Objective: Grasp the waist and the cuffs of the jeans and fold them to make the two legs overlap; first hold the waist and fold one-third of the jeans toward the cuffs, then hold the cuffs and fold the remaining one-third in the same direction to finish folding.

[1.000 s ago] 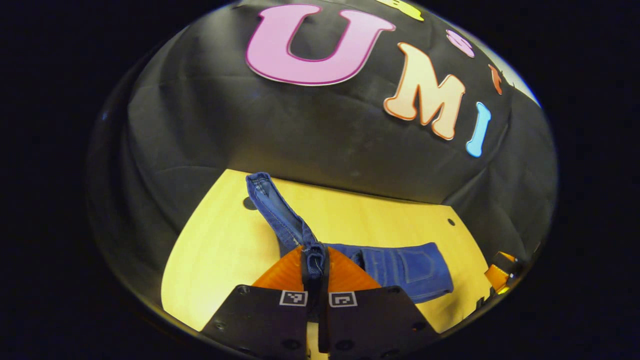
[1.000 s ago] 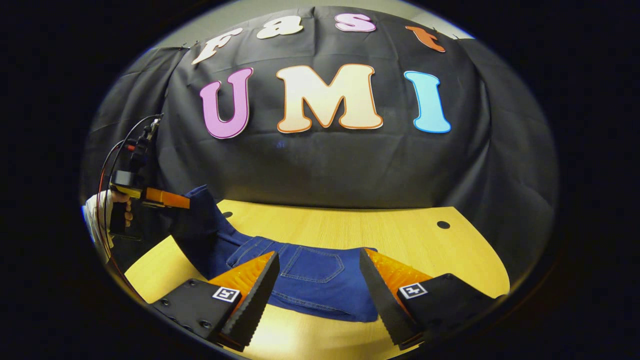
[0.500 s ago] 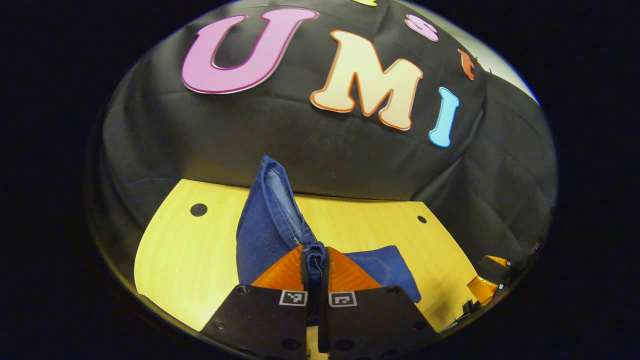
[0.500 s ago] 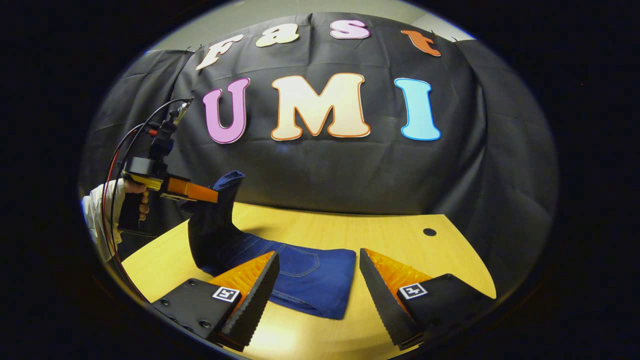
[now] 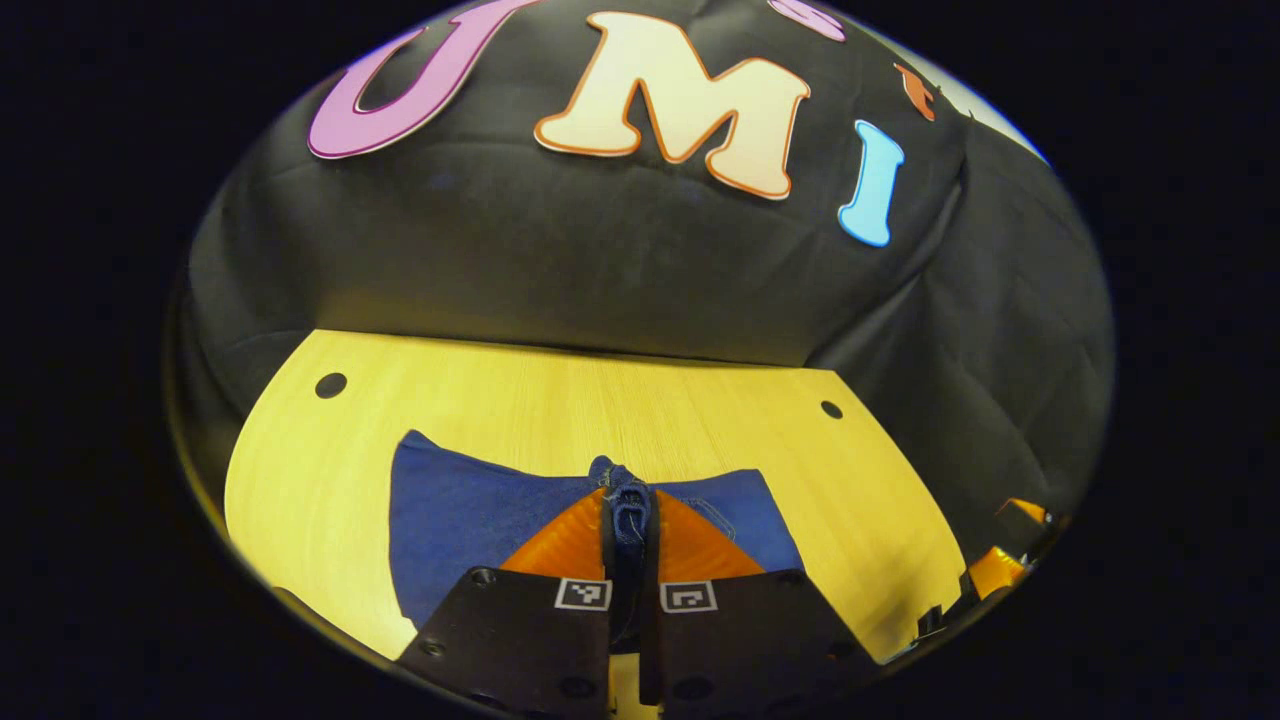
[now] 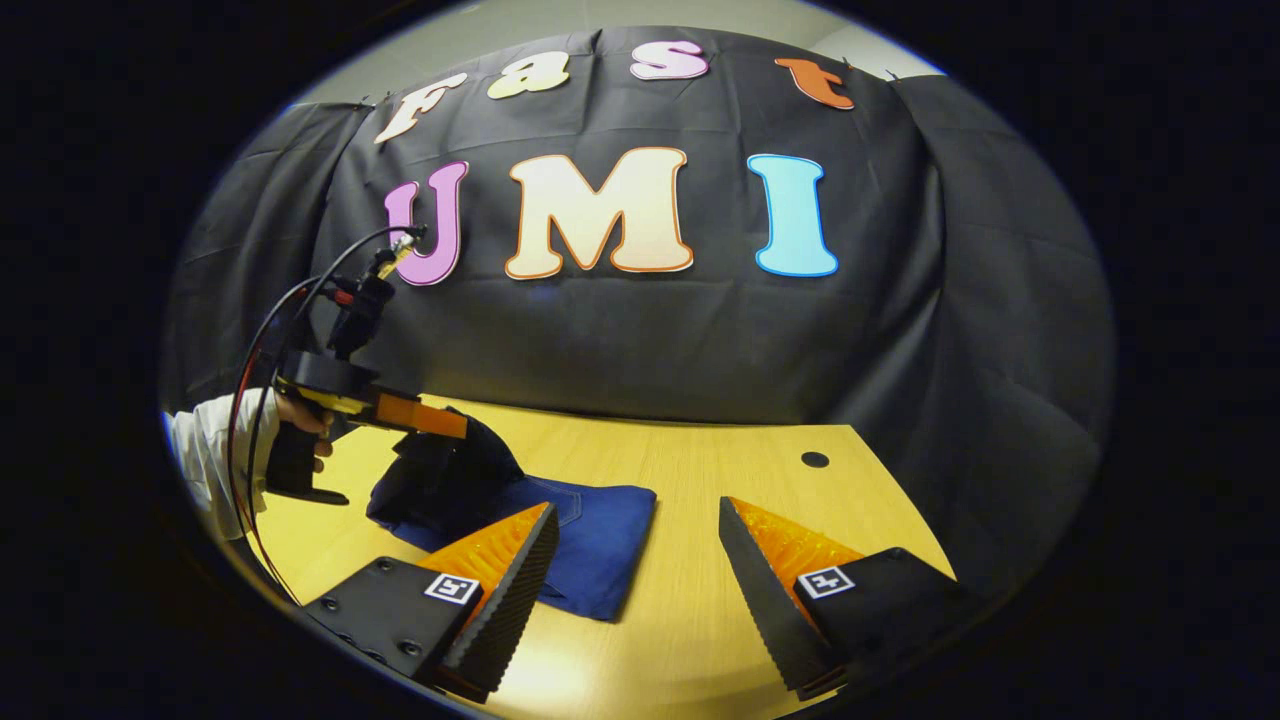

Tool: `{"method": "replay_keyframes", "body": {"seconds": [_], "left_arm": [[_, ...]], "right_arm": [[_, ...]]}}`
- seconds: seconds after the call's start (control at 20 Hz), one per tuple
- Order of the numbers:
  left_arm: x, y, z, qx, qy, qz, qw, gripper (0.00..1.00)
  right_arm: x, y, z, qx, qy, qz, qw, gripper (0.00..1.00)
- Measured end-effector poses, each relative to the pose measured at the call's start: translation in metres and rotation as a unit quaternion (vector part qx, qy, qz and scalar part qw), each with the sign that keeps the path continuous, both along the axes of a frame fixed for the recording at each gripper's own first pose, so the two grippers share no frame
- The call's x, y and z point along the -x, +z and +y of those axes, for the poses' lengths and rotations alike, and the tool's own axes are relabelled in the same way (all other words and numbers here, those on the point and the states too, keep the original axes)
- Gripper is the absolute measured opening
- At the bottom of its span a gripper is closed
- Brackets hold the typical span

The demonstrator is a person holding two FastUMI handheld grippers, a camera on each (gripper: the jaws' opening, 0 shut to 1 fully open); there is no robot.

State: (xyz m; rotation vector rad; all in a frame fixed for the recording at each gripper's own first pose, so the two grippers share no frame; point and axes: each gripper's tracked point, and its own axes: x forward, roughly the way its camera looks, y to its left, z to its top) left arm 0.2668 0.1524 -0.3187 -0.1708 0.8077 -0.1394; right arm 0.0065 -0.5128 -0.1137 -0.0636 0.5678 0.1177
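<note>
Denim of the jeans [image 5: 480, 510] lay folded on the table [image 5: 560, 400], cuffs pinched in my left gripper [image 5: 628, 510] for the last fold (my judgement), while my right gripper [image 6: 640, 560] hung agape beside them.

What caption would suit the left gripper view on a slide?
Left tongs shut on a bunched edge of the jeans, carried over the folded denim on the yellow table.

No readable text or numbers; only small black-and-white coded marker squares on left gripper [image 5: 628, 500] and right gripper [image 6: 635, 545] fingers.
</note>
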Motion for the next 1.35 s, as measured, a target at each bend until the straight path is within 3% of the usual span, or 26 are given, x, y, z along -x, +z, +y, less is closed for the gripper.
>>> {"method": "replay_keyframes", "body": {"seconds": [0.2,0.3,0.45,0.65,0.9,1.1,1.35], "left_arm": [[0.013,-0.032,-0.051,0.005,-0.029,0.013,0.999,0.11],[0.02,-0.042,-0.077,0.014,-0.048,0.015,0.999,0.37],[0.023,-0.029,-0.08,-0.03,-0.059,-0.02,0.998,1.0],[0.033,0.032,-0.06,-0.05,-0.025,-0.102,0.993,0.96],[0.076,0.143,0.001,-0.089,0.024,-0.219,0.971,0.95],[0.123,0.197,0.034,-0.105,0.026,-0.252,0.962,0.95],[0.17,0.231,0.058,-0.108,0.036,-0.288,0.951,0.95]], "right_arm": [[-0.001,-0.001,0.0,-0.007,0.02,0.003,1.0,0.99],[-0.003,-0.001,0.005,-0.011,0.033,0.0,0.999,1.0],[-0.005,0.005,0.011,-0.017,0.044,-0.011,0.999,0.99],[-0.009,0.034,0.025,-0.039,0.034,-0.049,0.997,1.0],[-0.008,0.111,0.06,-0.065,0.009,-0.135,0.989,0.99],[0.008,0.17,0.098,-0.087,0.004,-0.187,0.978,0.99],[0.047,0.207,0.13,-0.1,0.006,-0.221,0.97,1.0]]}}
